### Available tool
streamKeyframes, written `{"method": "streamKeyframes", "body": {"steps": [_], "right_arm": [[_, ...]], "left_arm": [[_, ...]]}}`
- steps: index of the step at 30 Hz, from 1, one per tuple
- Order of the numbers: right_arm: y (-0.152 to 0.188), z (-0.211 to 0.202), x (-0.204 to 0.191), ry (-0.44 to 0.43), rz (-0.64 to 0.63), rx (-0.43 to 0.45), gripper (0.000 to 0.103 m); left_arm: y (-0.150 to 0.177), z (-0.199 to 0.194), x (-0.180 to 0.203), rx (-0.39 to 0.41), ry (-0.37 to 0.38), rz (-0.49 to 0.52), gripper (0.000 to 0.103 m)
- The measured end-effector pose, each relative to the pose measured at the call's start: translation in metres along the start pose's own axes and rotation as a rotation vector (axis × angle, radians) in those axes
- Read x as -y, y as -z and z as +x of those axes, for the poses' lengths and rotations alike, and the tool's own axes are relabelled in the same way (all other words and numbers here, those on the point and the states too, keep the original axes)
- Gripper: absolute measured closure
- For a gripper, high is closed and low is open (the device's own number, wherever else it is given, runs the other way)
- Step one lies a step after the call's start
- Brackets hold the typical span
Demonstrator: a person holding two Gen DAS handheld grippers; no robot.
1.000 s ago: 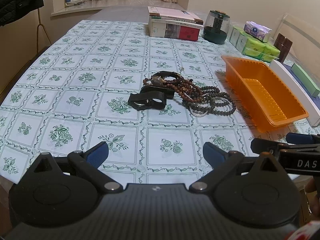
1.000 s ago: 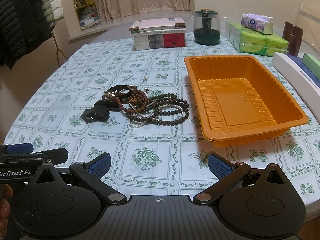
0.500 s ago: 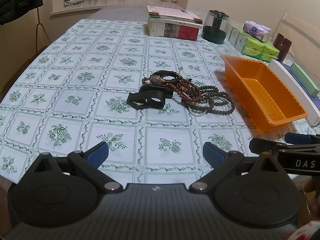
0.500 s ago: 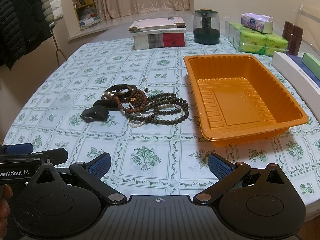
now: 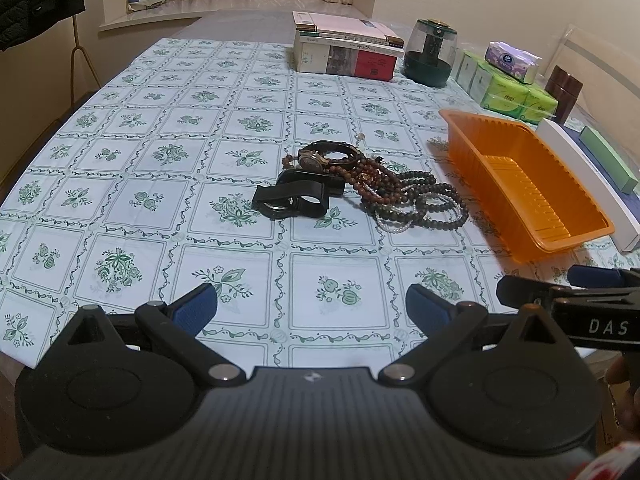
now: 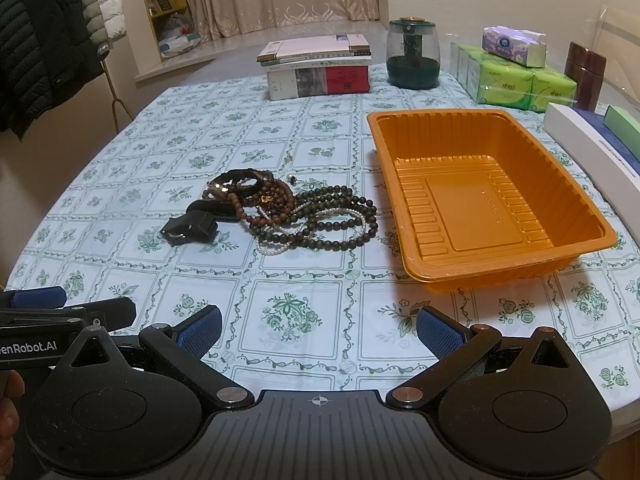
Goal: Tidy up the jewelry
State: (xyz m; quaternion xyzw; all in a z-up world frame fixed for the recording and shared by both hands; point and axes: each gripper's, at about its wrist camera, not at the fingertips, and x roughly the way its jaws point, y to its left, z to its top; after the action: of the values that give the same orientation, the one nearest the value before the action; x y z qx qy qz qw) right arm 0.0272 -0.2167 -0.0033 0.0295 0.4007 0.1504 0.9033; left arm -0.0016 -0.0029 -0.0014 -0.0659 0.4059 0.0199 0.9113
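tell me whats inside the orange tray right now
Nothing: the right wrist view shows the orange tray with its ribbed floor bare. The jewelry pile lies on the tablecloth beside it. No part of the floor is covered.

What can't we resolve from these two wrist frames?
- Tangled pile of brown and dark bead strands: the number of separate pieces is unclear in both views because the strands overlap.
- Black strap piece: its type is unclear, since it is folded on itself.
- Right gripper in the left wrist view is cut off by the frame edge.
- Orange plastic tray: the left wrist view has its near wall hiding part of the floor.
- Book spines carry text too small to read.
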Motion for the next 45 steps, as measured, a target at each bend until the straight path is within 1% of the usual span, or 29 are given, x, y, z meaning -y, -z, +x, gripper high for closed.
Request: {"method": "streamKeyframes", "body": {"steps": [15,18,20,23,26,29,31,33,34,35,37,39,41,42,44,45], "right_arm": [[-0.001,0.001,0.004,0.001,0.009,0.002,0.001],[-0.002,-0.002,0.007,0.005,0.02,0.011,0.001],[-0.003,-0.004,0.01,0.011,0.031,0.024,0.001],[-0.007,-0.011,0.027,0.032,0.076,0.07,0.001],[-0.014,-0.023,0.054,0.065,0.132,0.139,0.001],[-0.025,-0.036,0.092,0.095,0.179,0.202,0.001],[-0.033,-0.042,0.118,0.134,0.206,0.241,0.001],[-0.039,-0.045,0.148,0.169,0.248,0.269,0.001],[-0.04,-0.046,0.161,0.182,0.269,0.281,0.002],[-0.042,-0.045,0.176,0.192,0.29,0.289,0.013],[-0.043,-0.038,0.203,0.21,0.332,0.295,0.024],[-0.04,-0.028,0.224,0.215,0.365,0.283,0.027],[-0.037,-0.018,0.24,0.205,0.386,0.271,0.04],[-0.036,-0.012,0.248,0.194,0.399,0.256,0.044],[-0.033,-0.001,0.259,0.158,0.416,0.23,0.055],[-0.031,0.005,0.26,0.147,0.419,0.22,0.059]], "left_arm": [[-0.002,-0.001,0.001,0.001,0.007,0.002,0.003],[-0.004,0.0,0.003,-0.002,0.013,0.001,0.003],[-0.006,0.001,0.001,-0.007,0.026,-0.017,0.003],[-0.01,0.004,-0.005,-0.021,0.071,-0.065,0.003],[-0.014,0.008,-0.011,-0.022,0.114,-0.105,0.003],[-0.018,0.012,-0.014,-0.02,0.153,-0.136,0.002],[-0.021,0.016,-0.015,-0.013,0.18,-0.152,0.002],[-0.023,0.018,-0.013,0.01,0.184,-0.151,0.002],[-0.024,0.02,-0.012,0.02,0.18,-0.149,0.002],[-0.025,0.021,-0.012,0.029,0.177,-0.149,0.002],[-0.025,0.026,-0.013,0.035,0.173,-0.158,0.002],[-0.026,0.032,-0.014,0.028,0.166,-0.174,0.002],[-0.026,0.038,-0.016,0.017,0.16,-0.194,0.002],[-0.027,0.041,-0.017,0.013,0.157,-0.201,0.002],[-0.027,0.046,-0.016,0.01,0.148,-0.196,0.002],[-0.027,0.048,-0.015,0.012,0.146,-0.191,0.002]]}}
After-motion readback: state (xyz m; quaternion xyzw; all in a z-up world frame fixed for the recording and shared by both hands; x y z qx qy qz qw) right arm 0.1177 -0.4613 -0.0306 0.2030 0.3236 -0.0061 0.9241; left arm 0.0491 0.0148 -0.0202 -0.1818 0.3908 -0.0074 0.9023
